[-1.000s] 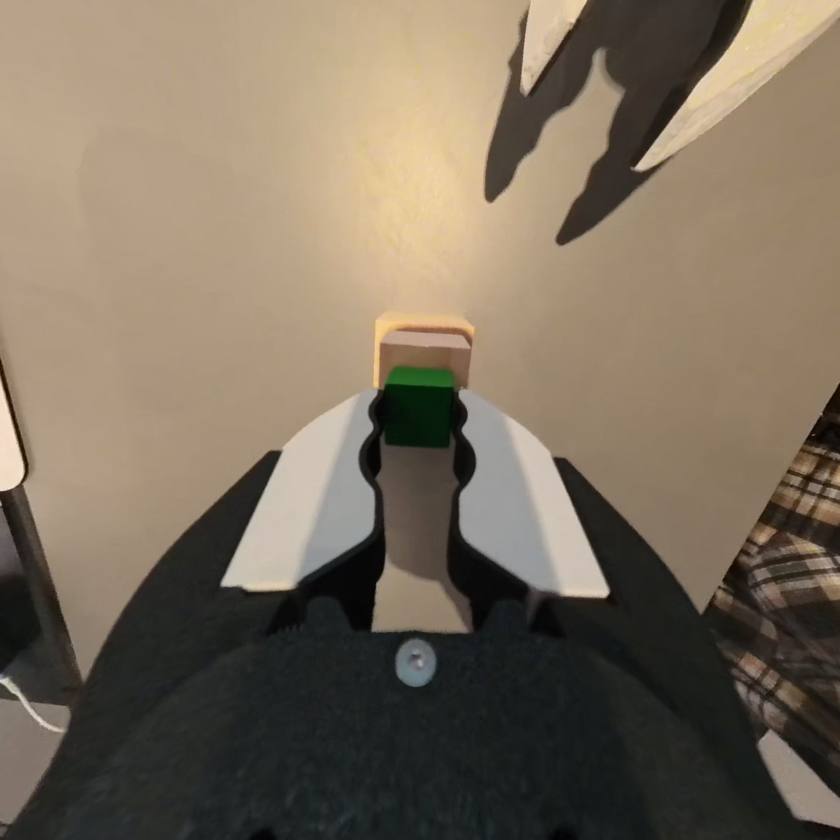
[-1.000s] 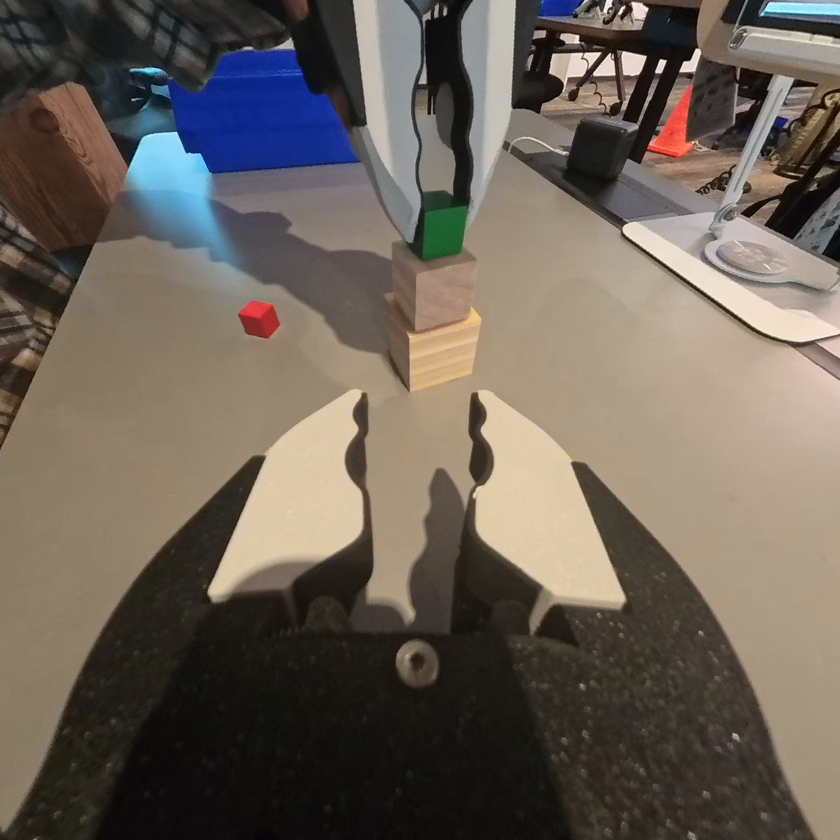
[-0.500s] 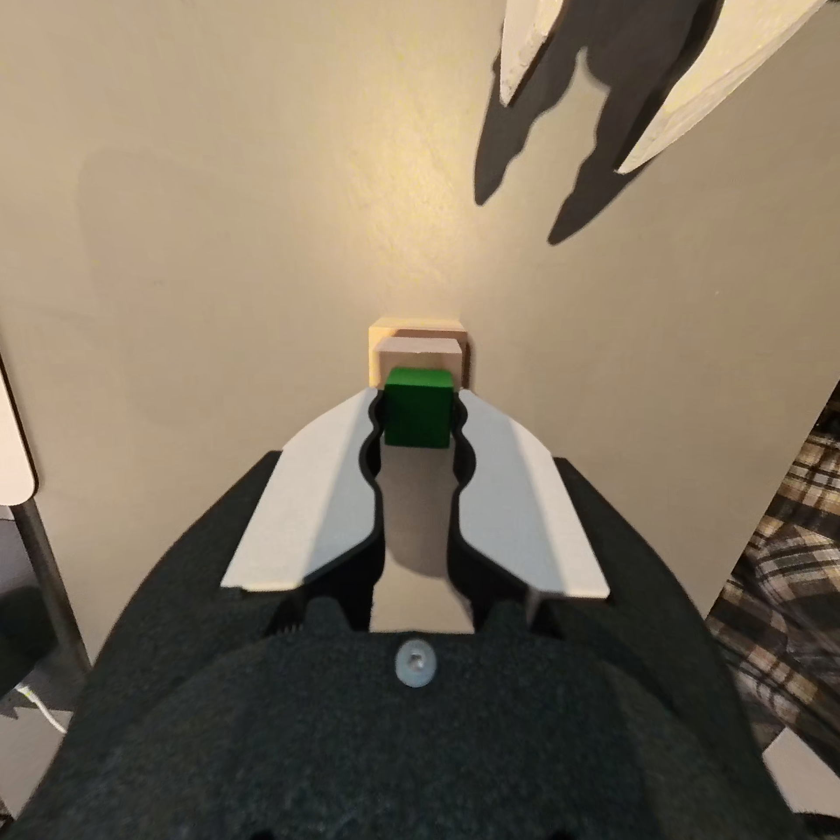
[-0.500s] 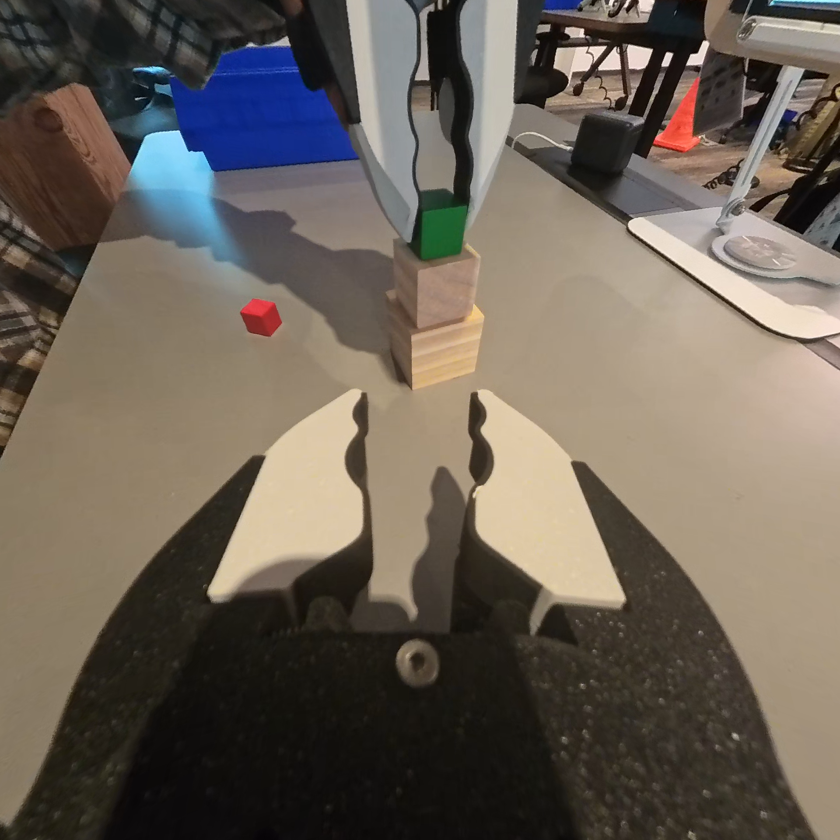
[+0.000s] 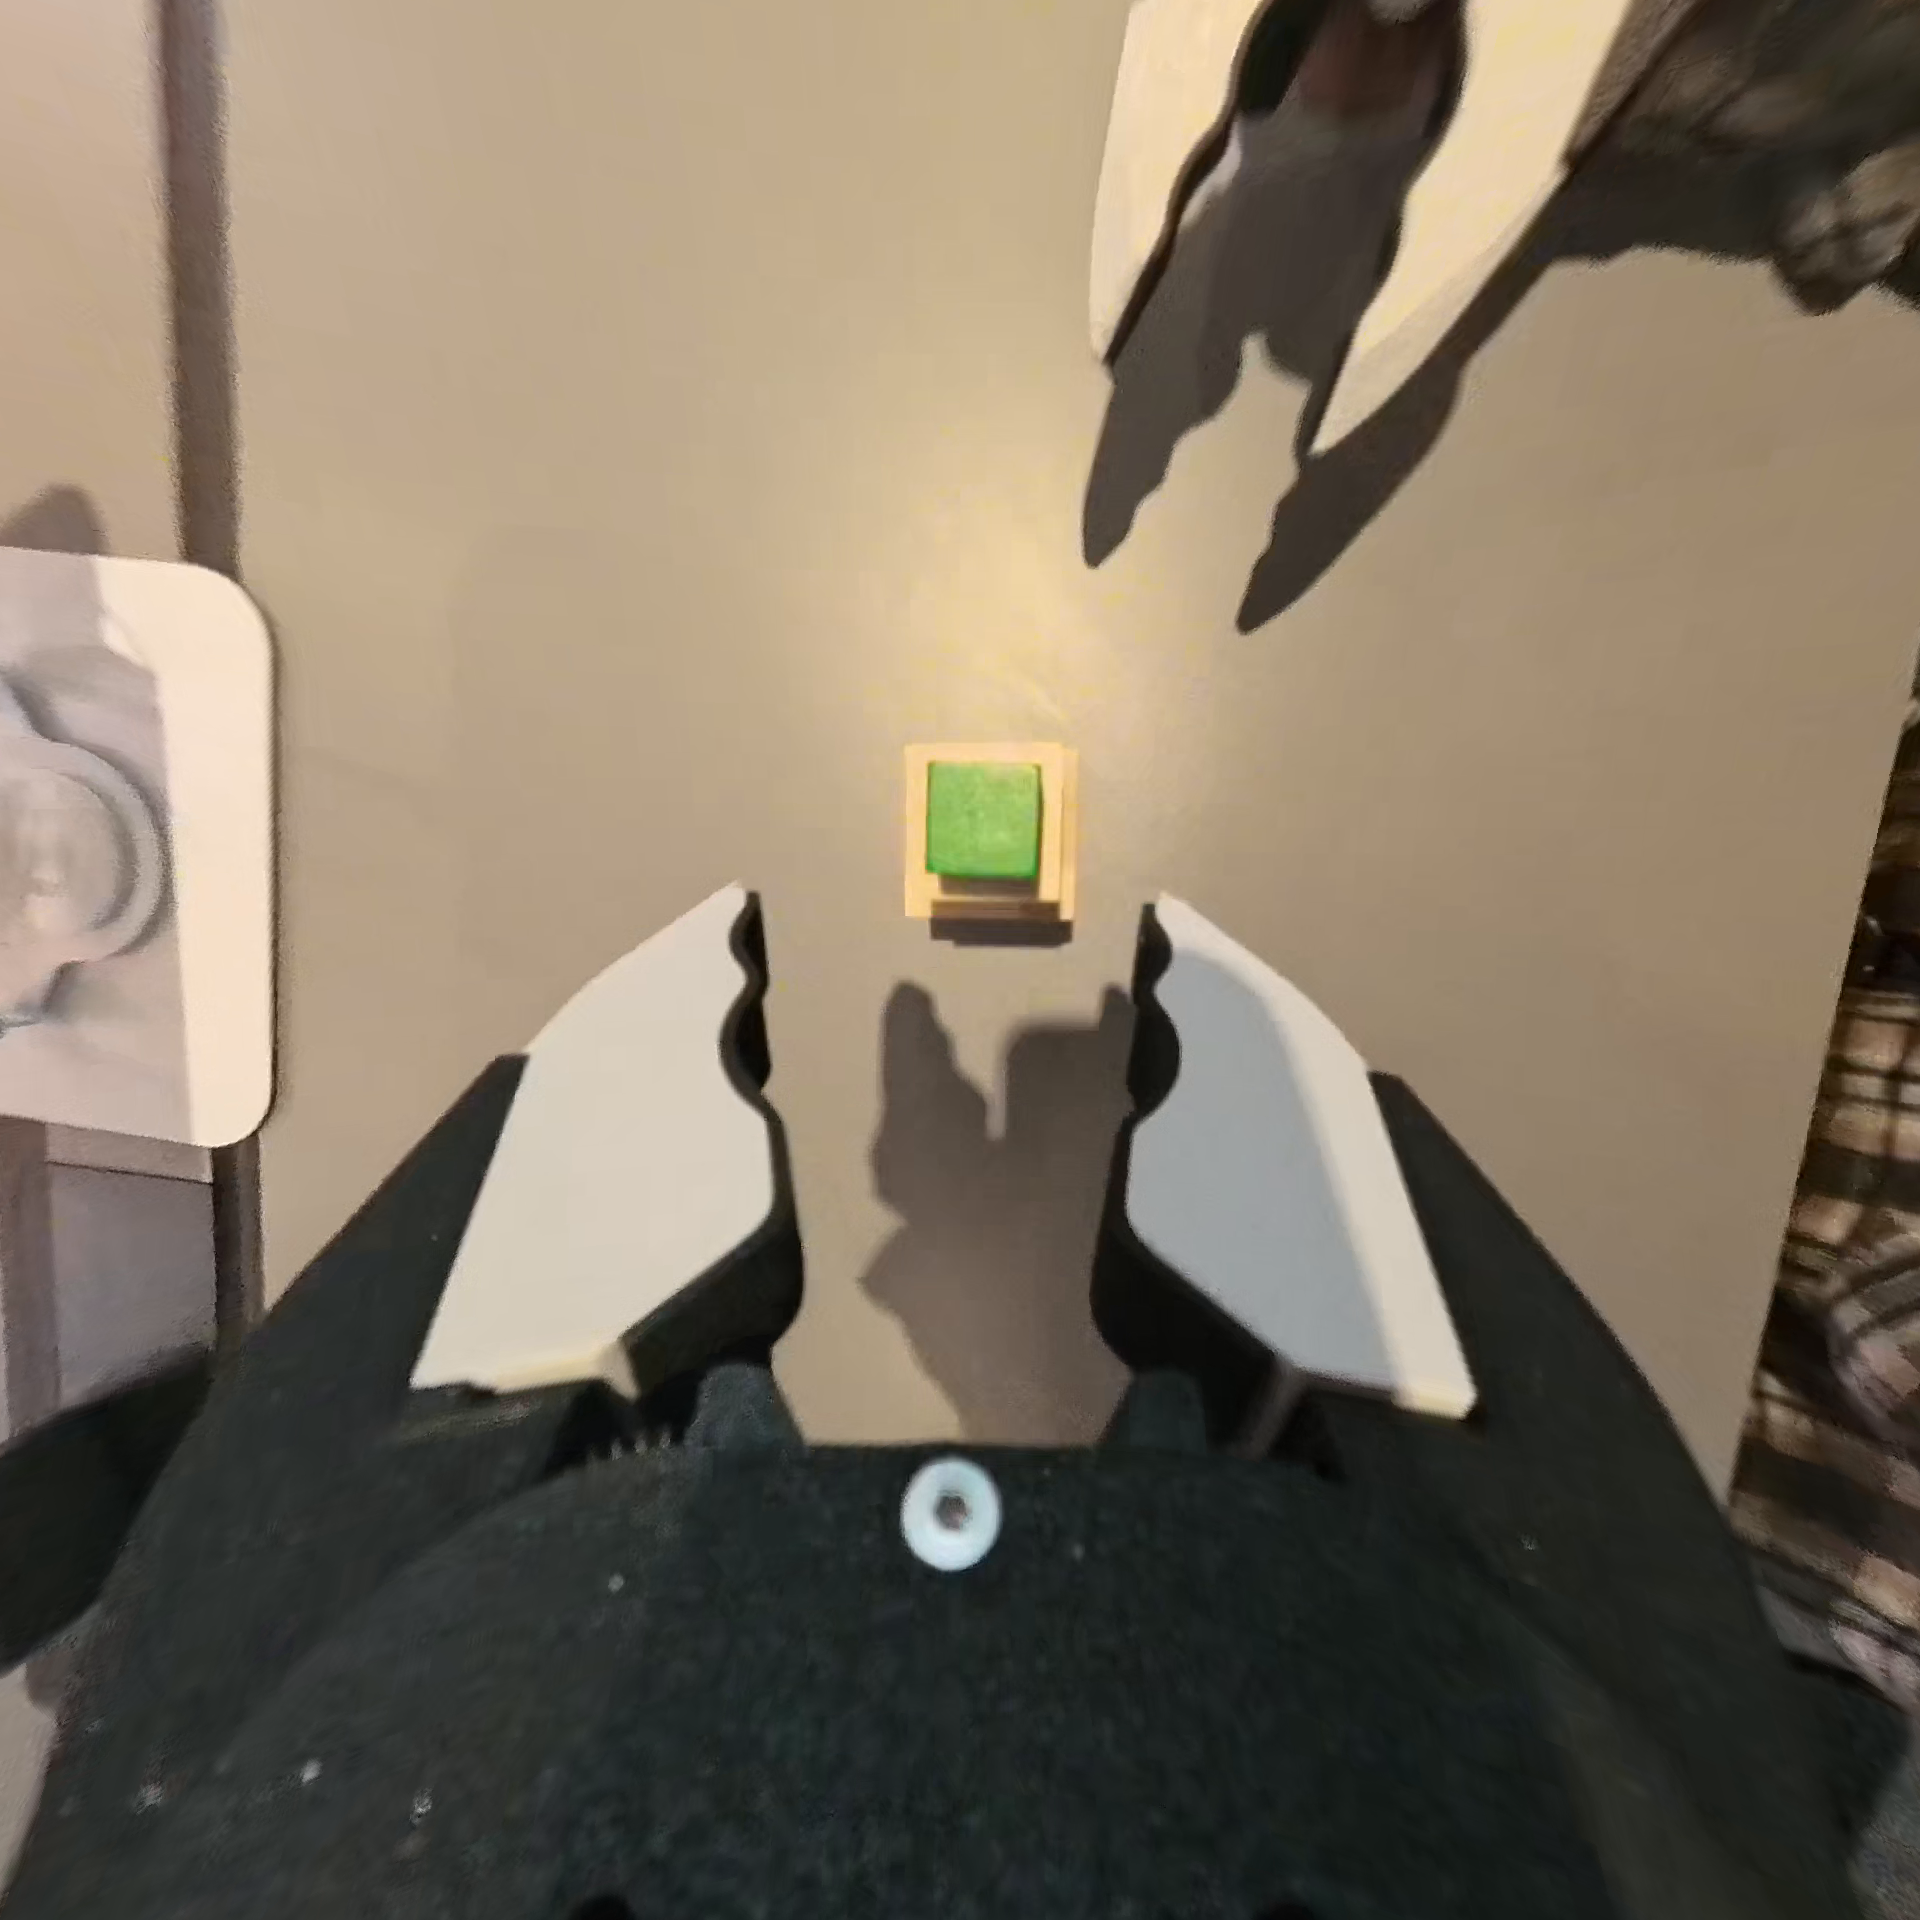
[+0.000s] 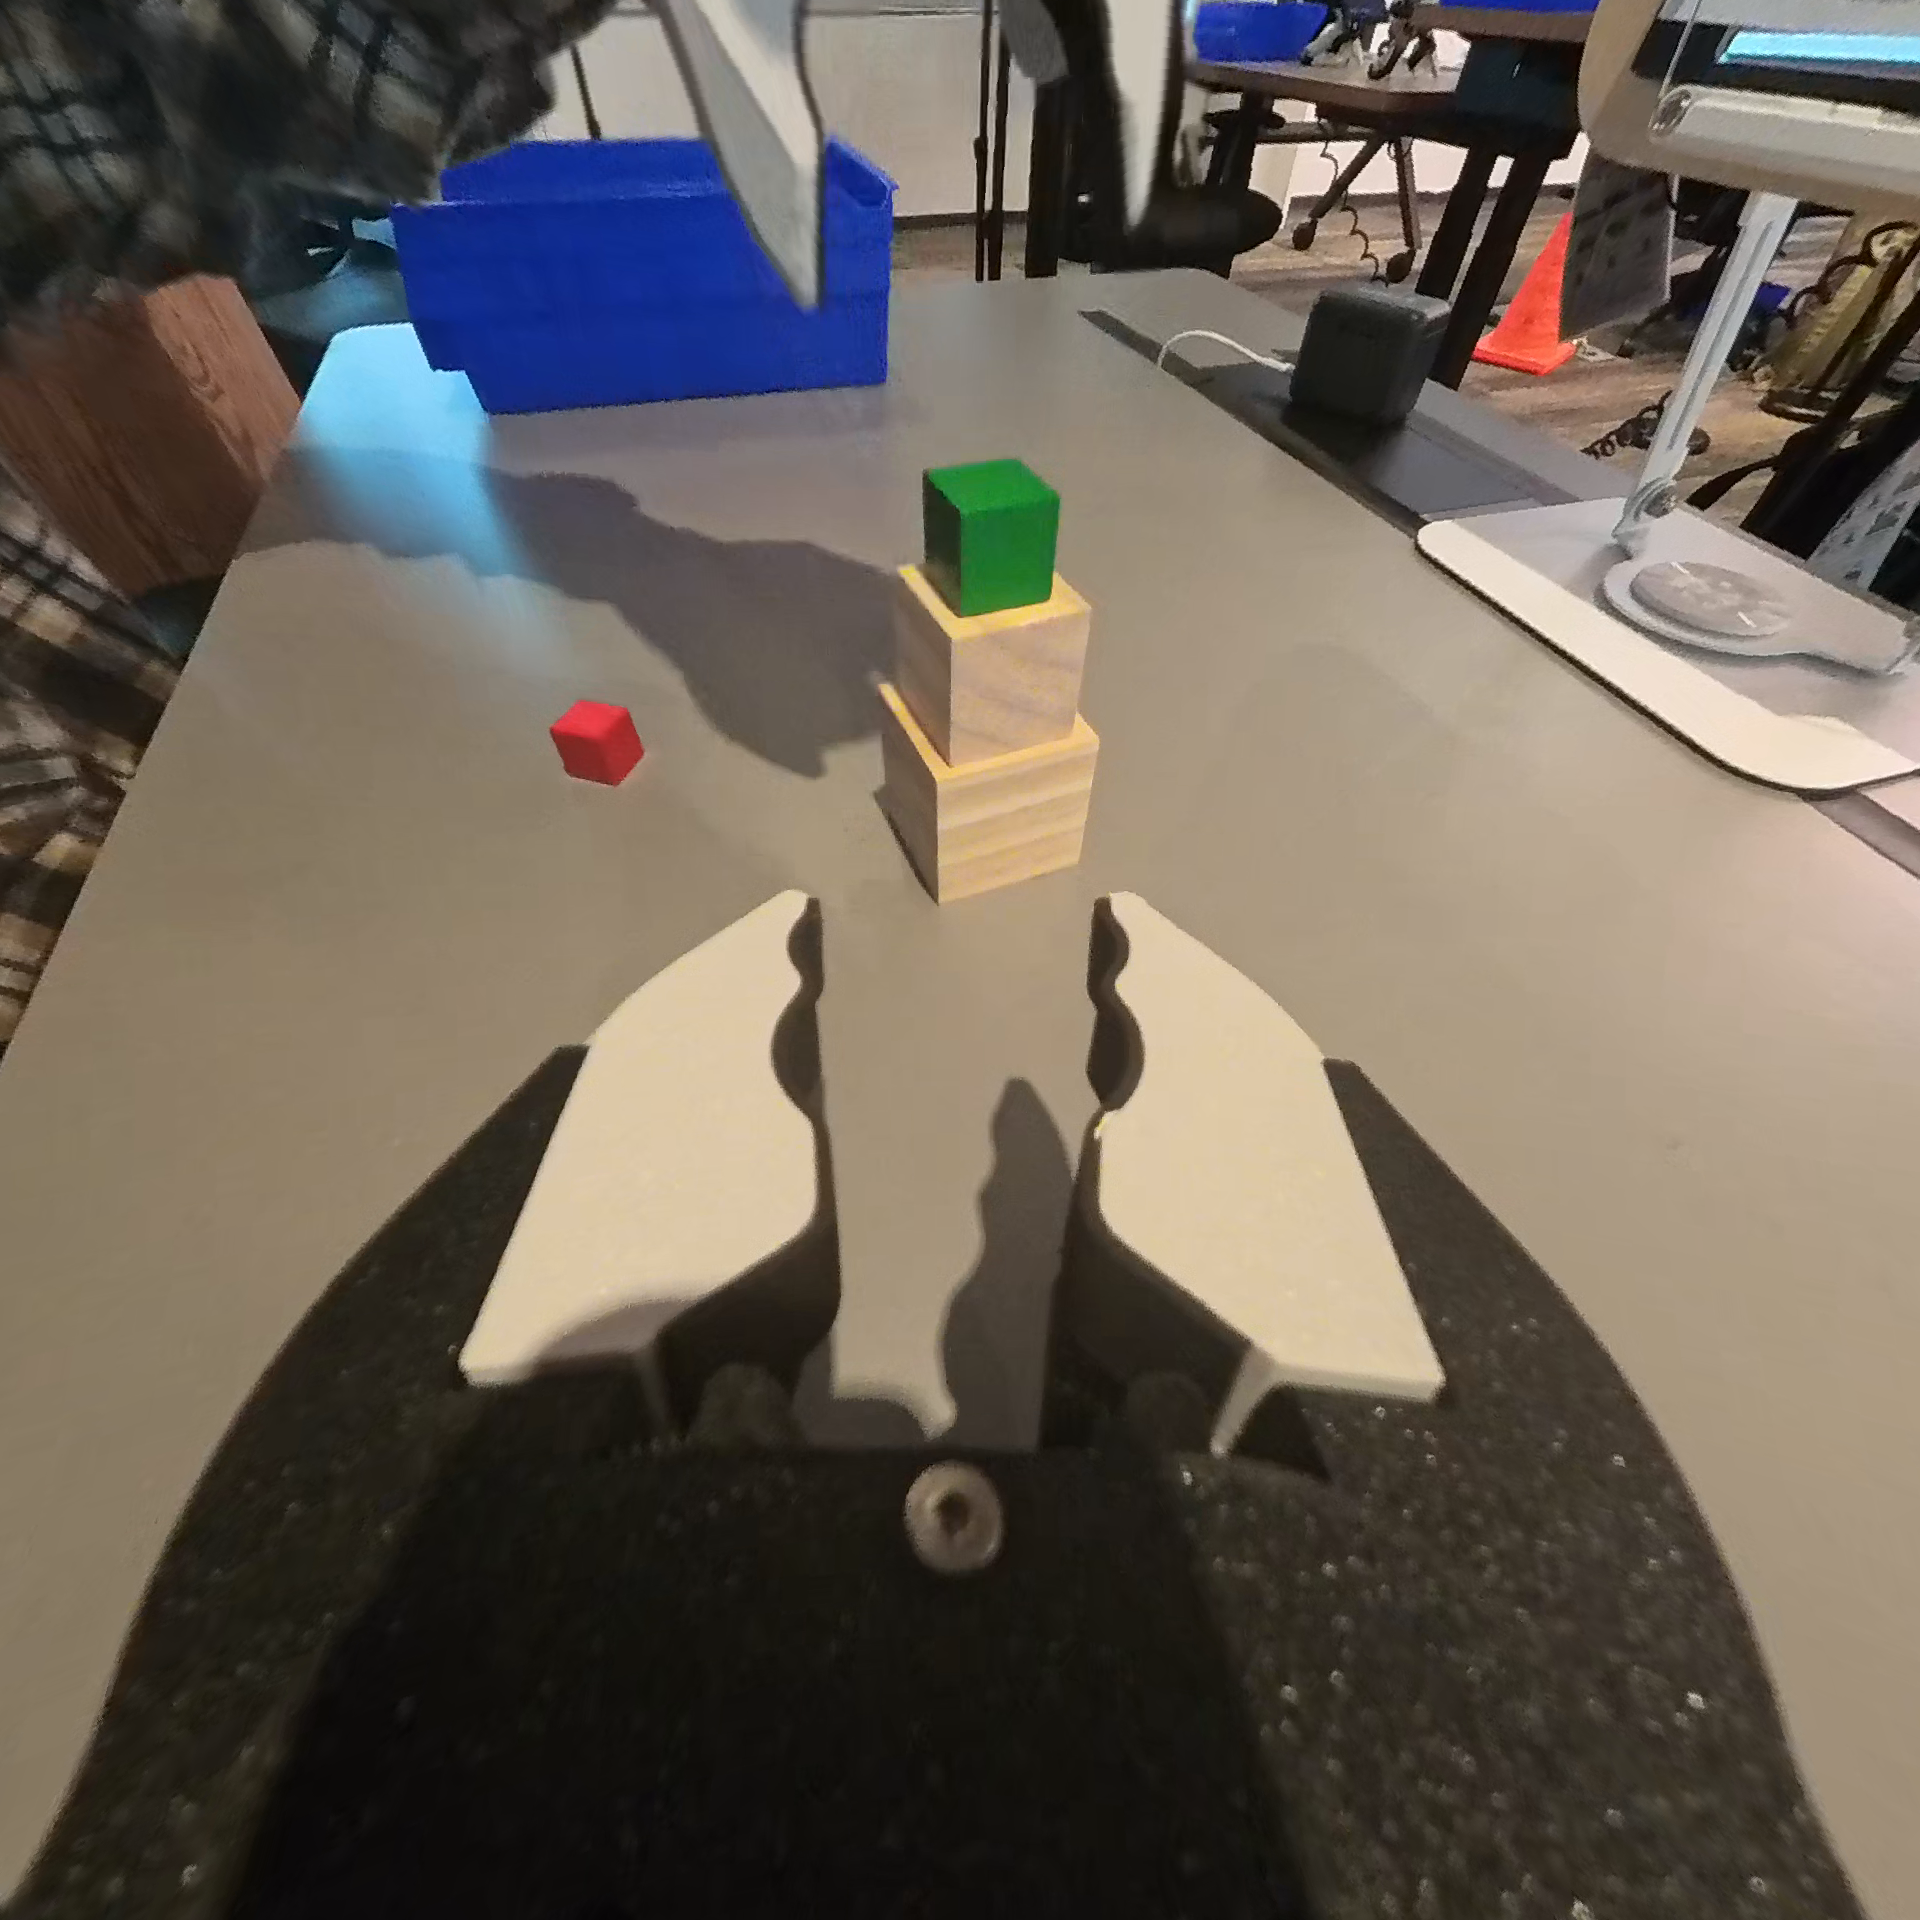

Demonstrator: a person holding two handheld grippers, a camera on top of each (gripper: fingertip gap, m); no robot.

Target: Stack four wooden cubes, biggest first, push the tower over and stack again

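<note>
A tower of three cubes stands on the grey table (image 6: 1351, 935): a large pale wooden cube (image 6: 987, 810) at the bottom, a mid-size wooden cube (image 6: 992, 675) on it, and a green cube (image 6: 992, 535) on top. From above the green cube (image 5: 982, 819) covers most of the tower. A small red cube (image 6: 595, 740) lies alone to the tower's left. My left gripper (image 5: 945, 899) is open and empty, well above the tower; it also shows at the top of the right wrist view (image 6: 966, 208). My right gripper (image 6: 951, 909) is open and empty, low, just in front of the tower.
A blue bin (image 6: 644, 281) stands at the far end of the table. A white lamp base plate (image 6: 1662, 644) sits at the right edge, a dark box (image 6: 1366, 353) behind it, a wooden block (image 6: 135, 416) at far left. A plaid sleeve (image 6: 62, 675) lies along the left side. Across from one pair of fingers to the other is roughly 15 cm. To reach the green cube (image 5: 982, 819) in a straight line is about 4 cm for my left fingers, about 11 cm for my right. It turns up in the right wrist view (image 6: 988, 486) as well.
My left gripper has opened, let go of the green cube on the tower and risen well above it. The right gripper has barely moved.
</note>
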